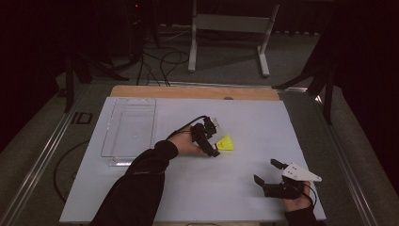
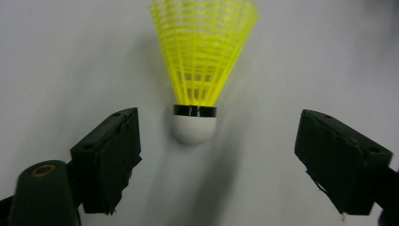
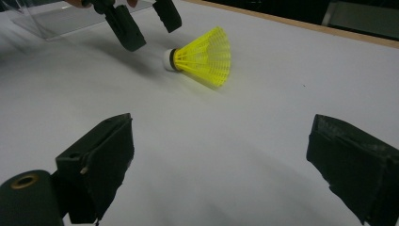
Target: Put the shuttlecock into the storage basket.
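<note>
A yellow shuttlecock (image 1: pixel 226 143) with a white cork lies on its side on the white table top (image 1: pixel 254 122). My left gripper (image 1: pixel 215 141) is open just left of it, jaws spread wide. In the left gripper view the cork (image 2: pixel 194 130) points at me, between and slightly ahead of the open jaws of the left gripper (image 2: pixel 219 155), touching neither. My right gripper (image 1: pixel 266 171) stands open near the front right, holding nothing. The right gripper view shows the shuttlecock (image 3: pixel 203 56) farther off, the left gripper (image 3: pixel 153 34) at its cork end, and my right gripper (image 3: pixel 226 165) open over bare table.
A clear plastic tray (image 1: pixel 129 127) sits at the table's left, empty; its corner (image 3: pixel 56 21) appears behind the left gripper. A wooden strip (image 1: pixel 188 92) runs along the far edge. Beyond it stand a metal table frame (image 1: pixel 226 33) and floor cables.
</note>
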The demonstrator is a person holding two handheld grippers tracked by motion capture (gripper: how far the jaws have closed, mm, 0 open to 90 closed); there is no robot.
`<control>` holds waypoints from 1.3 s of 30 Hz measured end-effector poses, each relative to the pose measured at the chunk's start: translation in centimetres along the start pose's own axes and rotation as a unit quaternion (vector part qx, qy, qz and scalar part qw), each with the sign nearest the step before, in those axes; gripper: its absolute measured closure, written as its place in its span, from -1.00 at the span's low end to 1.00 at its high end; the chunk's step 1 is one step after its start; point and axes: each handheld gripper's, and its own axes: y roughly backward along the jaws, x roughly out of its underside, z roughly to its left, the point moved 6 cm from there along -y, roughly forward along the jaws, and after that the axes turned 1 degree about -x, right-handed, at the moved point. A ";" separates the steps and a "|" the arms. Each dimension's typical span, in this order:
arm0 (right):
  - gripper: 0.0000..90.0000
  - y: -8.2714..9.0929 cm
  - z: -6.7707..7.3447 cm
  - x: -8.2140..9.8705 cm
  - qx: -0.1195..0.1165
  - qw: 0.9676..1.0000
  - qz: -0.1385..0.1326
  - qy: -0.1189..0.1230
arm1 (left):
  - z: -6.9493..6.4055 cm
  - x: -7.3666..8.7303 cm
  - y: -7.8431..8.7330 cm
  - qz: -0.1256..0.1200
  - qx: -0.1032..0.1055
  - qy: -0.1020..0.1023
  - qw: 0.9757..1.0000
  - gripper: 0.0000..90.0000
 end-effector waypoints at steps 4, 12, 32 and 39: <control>-0.82 0.0 0.0 0.0 -0.001 1.000 0.000 0.000 | 0.2 0.2 -0.6 0.006 -0.003 0.004 1.000 -0.55; -0.82 0.0 0.1 -0.1 -0.003 1.000 0.000 -0.001 | 0.3 0.5 -2.1 0.031 -0.019 0.004 0.999 -0.24; -0.78 0.0 0.1 -0.1 -0.001 1.000 0.000 0.003 | 1.0 -0.1 -2.7 0.052 -0.031 0.002 0.998 0.35; -0.78 0.2 0.1 -0.2 0.004 1.000 -0.005 0.000 | 0.8 -0.2 -2.6 0.055 -0.022 -0.003 0.998 0.45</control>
